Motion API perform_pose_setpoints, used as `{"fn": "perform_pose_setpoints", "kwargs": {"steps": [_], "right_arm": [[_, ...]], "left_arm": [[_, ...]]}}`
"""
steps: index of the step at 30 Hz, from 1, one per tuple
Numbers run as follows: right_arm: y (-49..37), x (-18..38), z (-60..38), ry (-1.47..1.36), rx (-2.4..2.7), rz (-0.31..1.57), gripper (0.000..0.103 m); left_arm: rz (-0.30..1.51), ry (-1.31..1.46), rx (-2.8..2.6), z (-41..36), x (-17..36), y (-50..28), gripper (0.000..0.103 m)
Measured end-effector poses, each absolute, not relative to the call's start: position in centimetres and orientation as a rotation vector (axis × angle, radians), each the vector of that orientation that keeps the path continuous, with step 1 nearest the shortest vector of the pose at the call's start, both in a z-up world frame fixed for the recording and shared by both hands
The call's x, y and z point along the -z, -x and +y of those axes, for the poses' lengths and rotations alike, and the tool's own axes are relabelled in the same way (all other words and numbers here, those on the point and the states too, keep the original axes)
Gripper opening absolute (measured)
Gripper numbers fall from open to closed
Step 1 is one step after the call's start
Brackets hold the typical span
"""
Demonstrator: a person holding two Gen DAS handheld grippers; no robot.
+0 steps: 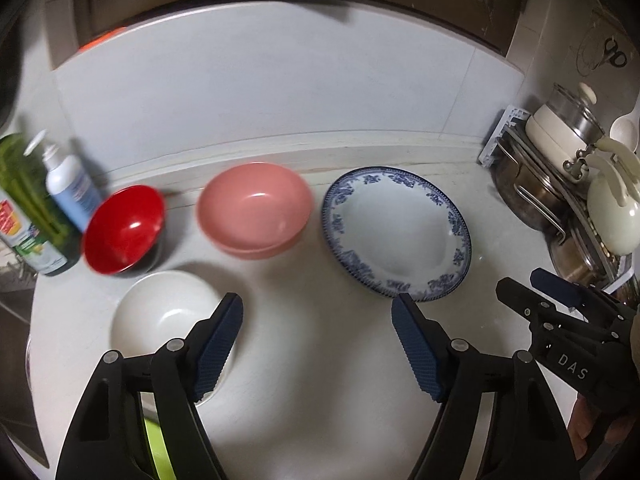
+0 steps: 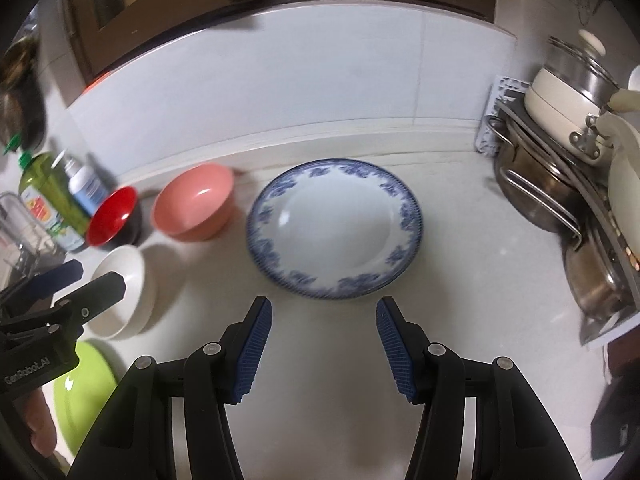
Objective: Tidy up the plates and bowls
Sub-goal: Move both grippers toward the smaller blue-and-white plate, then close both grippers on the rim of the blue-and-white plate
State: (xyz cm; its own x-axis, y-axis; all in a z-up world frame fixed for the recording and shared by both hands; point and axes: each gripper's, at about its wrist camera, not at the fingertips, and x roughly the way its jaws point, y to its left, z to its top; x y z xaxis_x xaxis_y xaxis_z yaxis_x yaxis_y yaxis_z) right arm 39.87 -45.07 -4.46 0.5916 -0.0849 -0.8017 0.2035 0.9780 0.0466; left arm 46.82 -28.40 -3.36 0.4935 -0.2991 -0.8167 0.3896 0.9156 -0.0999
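A blue-patterned white plate (image 1: 398,232) (image 2: 334,228) lies on the counter. Left of it sit a pink bowl (image 1: 254,210) (image 2: 194,208), a red bowl (image 1: 122,228) (image 2: 112,216) and a white bowl (image 1: 168,316) (image 2: 122,292). A green plate (image 2: 84,396) lies at the counter's front left. My left gripper (image 1: 318,312) is open and empty, its left finger over the white bowl's rim. My right gripper (image 2: 324,312) is open and empty, just in front of the blue plate; it also shows at the right of the left wrist view (image 1: 532,284).
A green bottle (image 1: 24,208) and a white spray bottle (image 1: 70,188) stand at the left by the sink. A rack of steel pots and a cream pan (image 2: 560,140) fills the right side. A tiled wall (image 2: 280,80) backs the counter.
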Motion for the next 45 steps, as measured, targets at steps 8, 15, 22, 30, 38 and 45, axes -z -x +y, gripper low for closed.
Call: {"fn": "perform_pose_setpoints", "kwargs": {"steps": [8,15,22,30,38,45], "right_arm": [[-42.4,5.6,-49.4,-0.172,0.198,0.926,0.056],[-45.0,7.5,-51.7,-0.162,0.206,0.939,0.056],[-47.5,10.7,-54.5,-0.216,0.226,0.972,0.056],[-50.1,12.8,-56.4,-0.281,0.224,0.997,0.056],[-52.1,14.0,-57.0,-0.310,0.227,1.018,0.056],[-53.1,14.8,-57.2,-0.303,0.225,1.040,0.056]], "left_arm": [[1.020,-0.086,0.424,-32.1,5.9,-49.4,0.070],[1.039,-0.081,0.398,-34.5,8.7,-52.3,0.066],[1.061,-0.099,0.370,-36.3,11.1,-54.6,0.062],[1.086,-0.104,0.335,-37.3,12.6,-56.8,0.062],[1.111,-0.117,0.301,-37.4,13.8,-58.2,0.056],[1.124,-0.130,0.289,-37.5,14.6,-59.1,0.049]]}}
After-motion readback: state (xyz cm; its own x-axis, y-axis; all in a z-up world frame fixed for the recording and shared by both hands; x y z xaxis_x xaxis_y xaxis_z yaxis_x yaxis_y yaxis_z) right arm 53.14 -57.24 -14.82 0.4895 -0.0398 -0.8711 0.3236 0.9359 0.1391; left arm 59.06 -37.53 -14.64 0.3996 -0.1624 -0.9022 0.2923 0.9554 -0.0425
